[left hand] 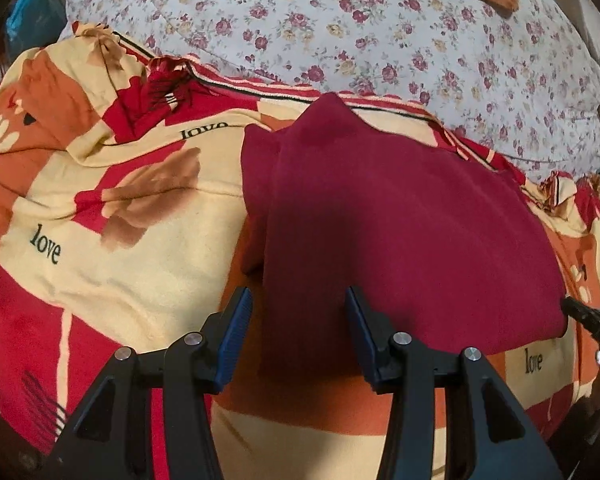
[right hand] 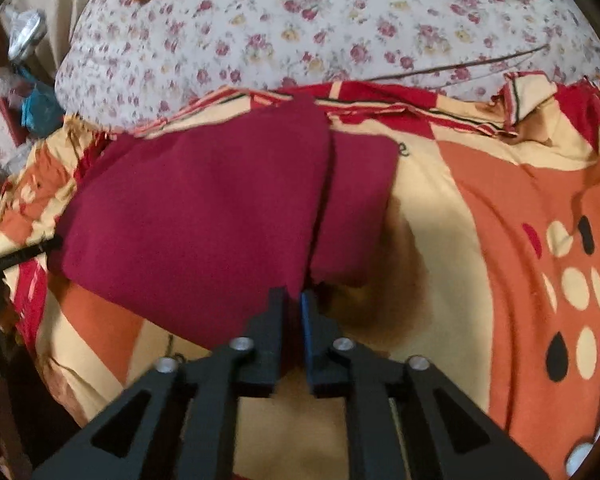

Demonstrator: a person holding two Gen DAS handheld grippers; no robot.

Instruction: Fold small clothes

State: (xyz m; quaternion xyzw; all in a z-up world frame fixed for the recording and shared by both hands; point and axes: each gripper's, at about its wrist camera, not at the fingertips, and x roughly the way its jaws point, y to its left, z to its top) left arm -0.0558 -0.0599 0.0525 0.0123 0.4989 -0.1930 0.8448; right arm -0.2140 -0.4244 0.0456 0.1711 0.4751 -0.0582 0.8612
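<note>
**Entry: maroon fold, corner pinch**

Patterned blanket (left hand: 100, 280): base. Maroon garment (left hand: 380, 220): centre, part-folded, 12 o'clock of my fingers. My left gripper (left hand: 299, 308): half-open, empty. My right gripper (right hand: 294, 300): nearly closed on near corner. Risk: thin pinch slips, fold collapses.

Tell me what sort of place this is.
Probably a bedroom: the maroon garment lies on a printed "love" blanket spread like bedding, with a floral quilt bunched behind it.

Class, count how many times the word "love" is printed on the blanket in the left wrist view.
3. One sits far left, one near the top fold, one lower right beside the red cloth. The cloth may hide more.
</note>
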